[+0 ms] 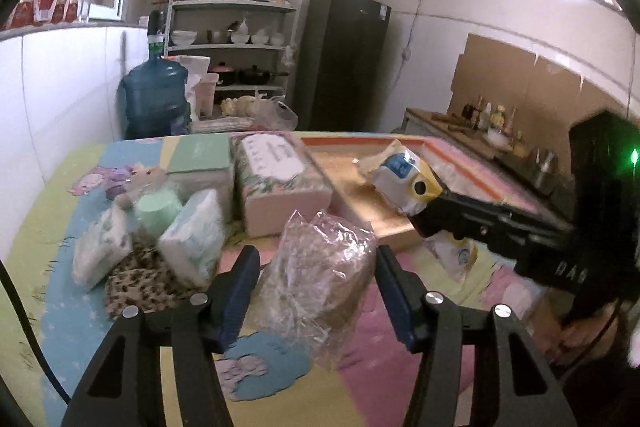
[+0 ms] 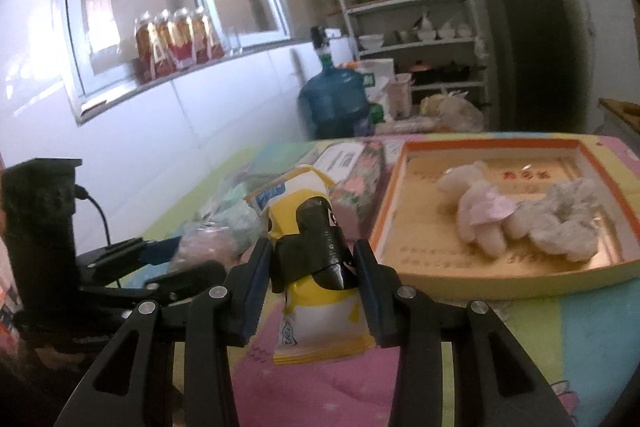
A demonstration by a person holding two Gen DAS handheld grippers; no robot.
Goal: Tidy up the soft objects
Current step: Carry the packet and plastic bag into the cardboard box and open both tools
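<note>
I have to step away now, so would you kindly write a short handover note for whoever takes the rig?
Left gripper: closed on the clear crinkly bag.
Right gripper: clamped on the yellow-and-white packet, held near the tray.
Done: plush toy and fluffy scrunchie lie in the tray.
Left: both held items, plus the tissue packs, green roll, floral tissue box and leopard cloth on the mat.

Table under pastel cartoon cloth (image 1: 52,227). Directly on it: shallow orange-rimmed tray (image 2: 390,203), floral tissue box (image 1: 280,179), green box (image 1: 200,163), two soft tissue packs (image 1: 192,235), leopard-print fabric (image 1: 136,283), small plush toy (image 1: 140,183).
</note>
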